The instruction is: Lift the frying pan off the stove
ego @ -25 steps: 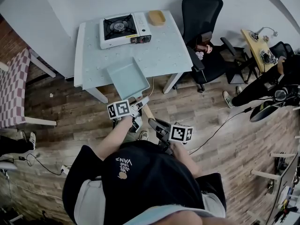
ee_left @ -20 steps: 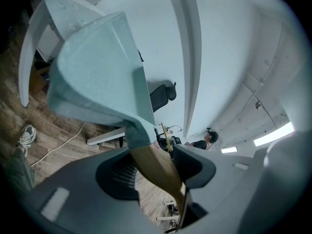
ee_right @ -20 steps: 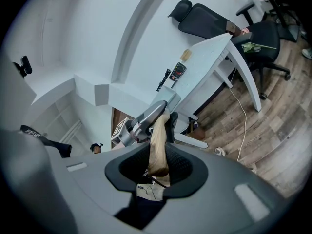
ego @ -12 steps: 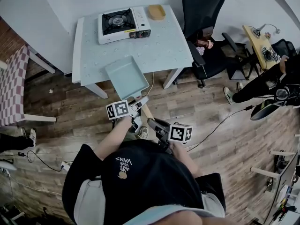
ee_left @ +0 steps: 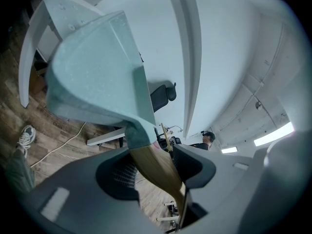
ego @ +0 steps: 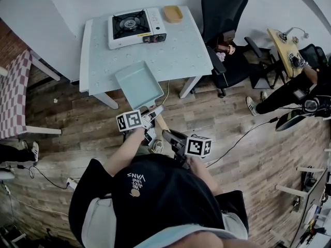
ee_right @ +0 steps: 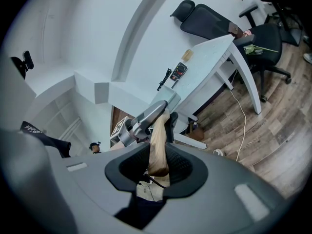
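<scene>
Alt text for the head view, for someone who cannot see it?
From above, a person holds a square teal frying pan by its wooden handle in the left gripper and right gripper, over the near edge of a pale table. The portable stove sits at the far side.

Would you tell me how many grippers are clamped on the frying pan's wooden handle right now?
2. The left gripper grips the wooden handle close to the frying pan; the right gripper grips it nearer its free end, behind the left one.
</scene>
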Motion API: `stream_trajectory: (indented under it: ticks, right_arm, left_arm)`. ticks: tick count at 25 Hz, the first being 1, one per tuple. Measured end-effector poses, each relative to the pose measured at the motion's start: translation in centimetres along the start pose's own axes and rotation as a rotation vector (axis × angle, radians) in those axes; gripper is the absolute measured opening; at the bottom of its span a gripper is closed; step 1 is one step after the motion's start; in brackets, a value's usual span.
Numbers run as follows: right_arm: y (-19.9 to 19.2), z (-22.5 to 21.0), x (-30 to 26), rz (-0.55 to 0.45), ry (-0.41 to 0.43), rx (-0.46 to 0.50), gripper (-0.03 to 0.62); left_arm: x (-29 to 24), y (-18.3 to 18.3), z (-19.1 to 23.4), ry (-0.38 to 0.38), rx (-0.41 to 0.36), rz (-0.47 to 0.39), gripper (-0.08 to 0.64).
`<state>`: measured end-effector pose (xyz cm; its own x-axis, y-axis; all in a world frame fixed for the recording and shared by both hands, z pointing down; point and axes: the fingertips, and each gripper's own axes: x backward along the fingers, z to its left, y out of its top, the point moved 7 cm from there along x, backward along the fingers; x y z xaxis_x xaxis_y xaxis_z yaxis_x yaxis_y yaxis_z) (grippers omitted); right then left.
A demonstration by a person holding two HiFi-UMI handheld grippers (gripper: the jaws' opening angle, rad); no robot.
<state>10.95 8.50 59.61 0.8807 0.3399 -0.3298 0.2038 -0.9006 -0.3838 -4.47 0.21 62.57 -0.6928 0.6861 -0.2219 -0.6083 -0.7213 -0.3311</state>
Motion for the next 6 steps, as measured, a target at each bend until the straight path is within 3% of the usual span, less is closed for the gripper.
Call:
stream_trajectory:
  ticks: [6]
  right_arm:
    - [0.36,-0.07,-0.52,-0.003,-0.013,0.017,0.100]
  left_arm:
    - [0.08,0.72,0.06,-0.004,-0.009,0.000,0.209]
